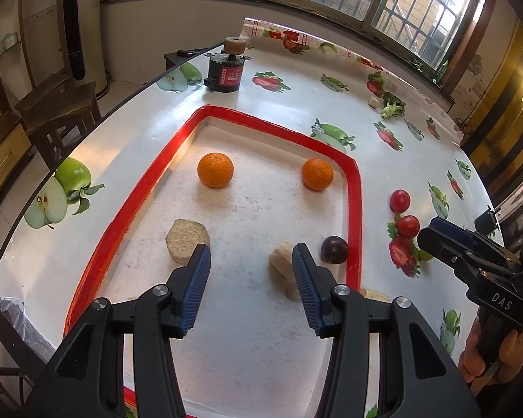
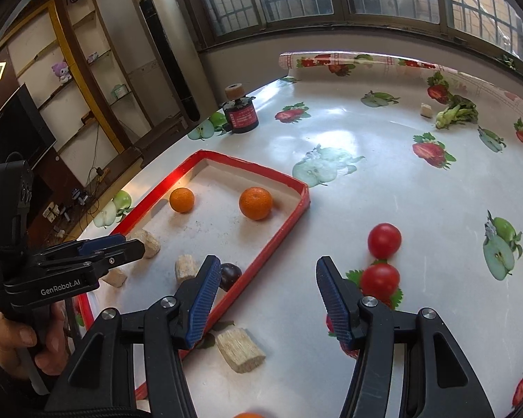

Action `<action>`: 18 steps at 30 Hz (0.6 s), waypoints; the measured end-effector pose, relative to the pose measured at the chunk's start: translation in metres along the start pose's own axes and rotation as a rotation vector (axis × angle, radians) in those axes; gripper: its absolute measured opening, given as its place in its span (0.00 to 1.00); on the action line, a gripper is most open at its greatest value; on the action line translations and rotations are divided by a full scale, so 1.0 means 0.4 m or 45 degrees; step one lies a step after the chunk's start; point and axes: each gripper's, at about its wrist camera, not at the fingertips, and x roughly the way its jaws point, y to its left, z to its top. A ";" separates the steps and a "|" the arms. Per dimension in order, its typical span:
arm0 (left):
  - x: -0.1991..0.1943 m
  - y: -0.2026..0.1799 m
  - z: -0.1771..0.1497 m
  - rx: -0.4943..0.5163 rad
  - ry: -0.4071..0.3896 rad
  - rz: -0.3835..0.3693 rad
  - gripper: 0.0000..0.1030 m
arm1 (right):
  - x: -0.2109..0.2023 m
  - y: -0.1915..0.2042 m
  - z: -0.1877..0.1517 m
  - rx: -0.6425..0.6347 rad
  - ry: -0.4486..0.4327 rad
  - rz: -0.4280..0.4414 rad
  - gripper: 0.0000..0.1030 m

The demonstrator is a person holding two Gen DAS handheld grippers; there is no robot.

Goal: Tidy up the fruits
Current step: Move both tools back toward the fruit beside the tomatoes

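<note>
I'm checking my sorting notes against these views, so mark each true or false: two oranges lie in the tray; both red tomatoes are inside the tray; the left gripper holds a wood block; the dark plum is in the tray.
1. Two round oranges lie in the red-rimmed tray. True.
2. Both red tomatoes are inside the tray. False: the tomatoes sit outside on the fruit-print tablecloth.
3. The left gripper holds a wood block. False: open, empty.
4. The dark plum is in the tray. True.

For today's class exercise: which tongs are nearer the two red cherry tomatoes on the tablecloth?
Right. The right tongs hover beside the cherry tomatoes; the left tongs are over the red-rimmed tray.
</note>
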 end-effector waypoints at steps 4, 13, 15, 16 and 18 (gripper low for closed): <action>-0.014 -0.026 -0.018 0.027 -0.007 -0.009 0.51 | -0.036 -0.030 -0.022 0.031 -0.013 -0.027 0.57; -0.041 -0.096 -0.049 0.088 -0.013 -0.056 0.51 | -0.107 -0.081 -0.066 0.075 -0.048 -0.071 0.58; -0.045 -0.113 -0.058 0.106 -0.011 -0.065 0.51 | -0.117 -0.091 -0.077 0.083 -0.051 -0.079 0.58; -0.047 -0.121 -0.062 0.115 -0.011 -0.068 0.51 | -0.121 -0.096 -0.082 0.088 -0.051 -0.085 0.59; -0.052 -0.137 -0.072 0.133 -0.008 -0.077 0.51 | -0.127 -0.106 -0.095 0.096 -0.049 -0.094 0.59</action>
